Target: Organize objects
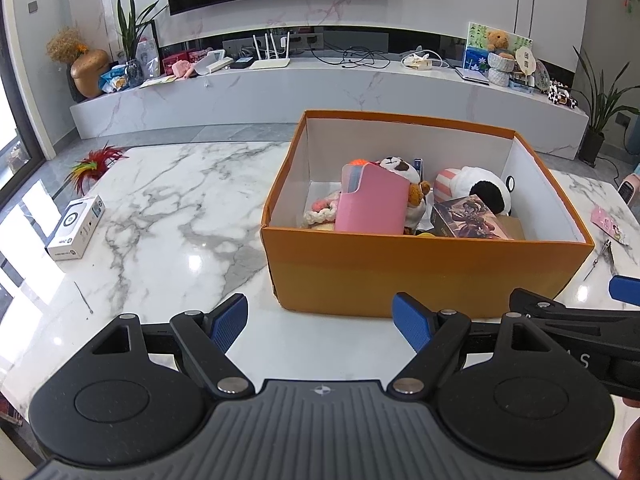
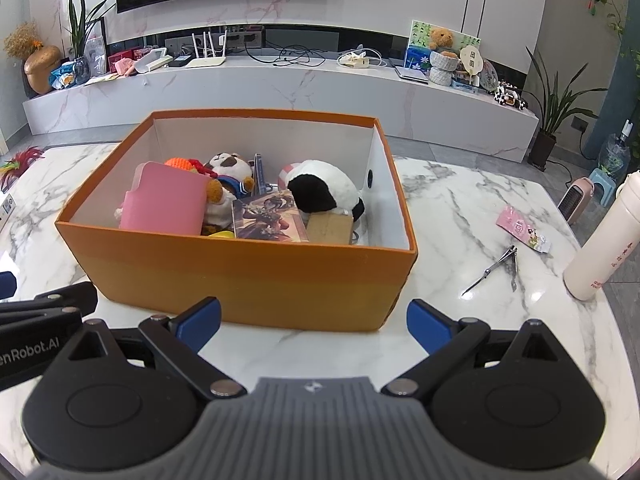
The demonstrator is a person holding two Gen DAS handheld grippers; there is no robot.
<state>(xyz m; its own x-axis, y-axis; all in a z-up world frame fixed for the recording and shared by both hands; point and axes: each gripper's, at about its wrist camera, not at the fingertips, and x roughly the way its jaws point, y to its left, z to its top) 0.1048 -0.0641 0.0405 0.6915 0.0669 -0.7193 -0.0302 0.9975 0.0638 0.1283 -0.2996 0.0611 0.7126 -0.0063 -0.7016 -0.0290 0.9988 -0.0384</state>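
Note:
An open orange box [image 1: 420,272] [image 2: 248,276] stands on the marble table, holding a pink case [image 1: 370,204] [image 2: 164,204], plush toys including a black-and-white panda [image 1: 486,190] [image 2: 324,192], and an illustrated box [image 1: 466,218] [image 2: 268,218]. My left gripper [image 1: 320,322] is open and empty, just in front of the box's near left corner. My right gripper [image 2: 314,322] is open and empty, in front of the box's near wall. Loose on the table are a white box [image 1: 76,228], a pink packet [image 2: 522,228] and metal clippers [image 2: 494,268].
A white bottle [image 2: 604,240] stands at the table's right edge. A red feathered item [image 1: 94,166] lies at the far left corner. A thin pin [image 1: 84,298] lies near the left gripper. Behind the table runs a cluttered TV bench [image 1: 320,84].

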